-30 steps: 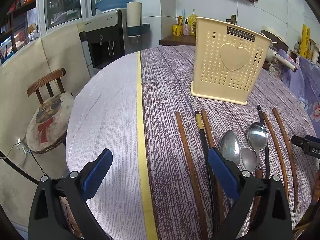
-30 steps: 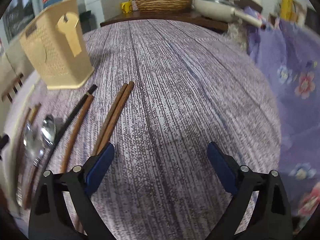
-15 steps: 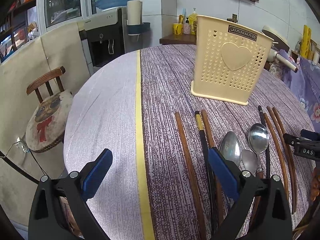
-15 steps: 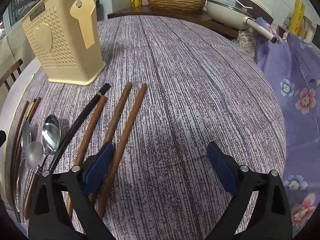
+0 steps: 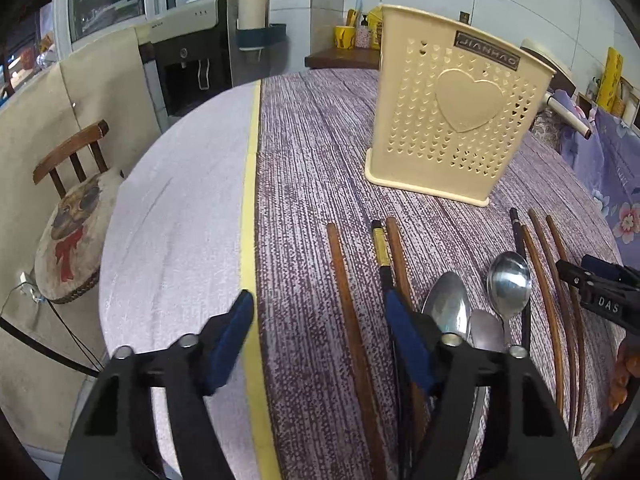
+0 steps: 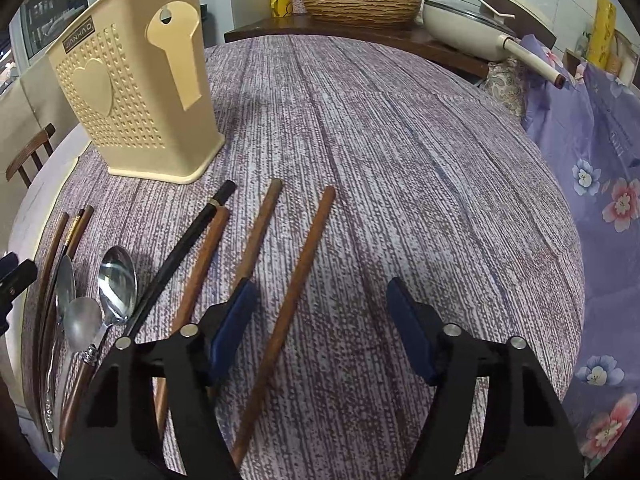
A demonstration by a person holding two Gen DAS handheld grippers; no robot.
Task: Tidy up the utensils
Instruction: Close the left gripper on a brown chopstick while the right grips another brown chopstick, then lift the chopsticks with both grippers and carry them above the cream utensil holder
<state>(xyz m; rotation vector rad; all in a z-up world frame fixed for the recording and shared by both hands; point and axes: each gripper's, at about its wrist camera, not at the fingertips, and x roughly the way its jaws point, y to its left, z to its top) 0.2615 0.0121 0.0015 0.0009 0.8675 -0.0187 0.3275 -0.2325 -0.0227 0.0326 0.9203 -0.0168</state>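
Note:
A cream perforated utensil holder [image 5: 456,120] [image 6: 132,92] stands upright on the purple-patterned table [image 6: 400,160]. In front of it lie several brown chopsticks, a black one and three metal spoons [image 5: 508,280] [image 6: 118,276]. My left gripper [image 5: 320,320] hangs over the leftmost brown chopstick [image 5: 344,300]. Its jaws are closing, with that stick between them and the pads clear of it. My right gripper [image 6: 322,312] hovers over the rightmost brown chopstick [image 6: 296,292]. Its jaws are closing too, and the pads do not touch the stick.
A yellow strip [image 5: 248,200] divides the table's purple part from a pale part. A wooden chair [image 5: 68,220] stands off the left edge. A floral purple cloth [image 6: 600,200] lies at the right. A pan [image 6: 464,28] and a woven basket [image 6: 360,0] sit on the counter behind.
Both grippers' jaws have narrowed. The right gripper shifted left, so the rightmost chopstick now lies between its fingers. The left gripper edged forward toward the holder.

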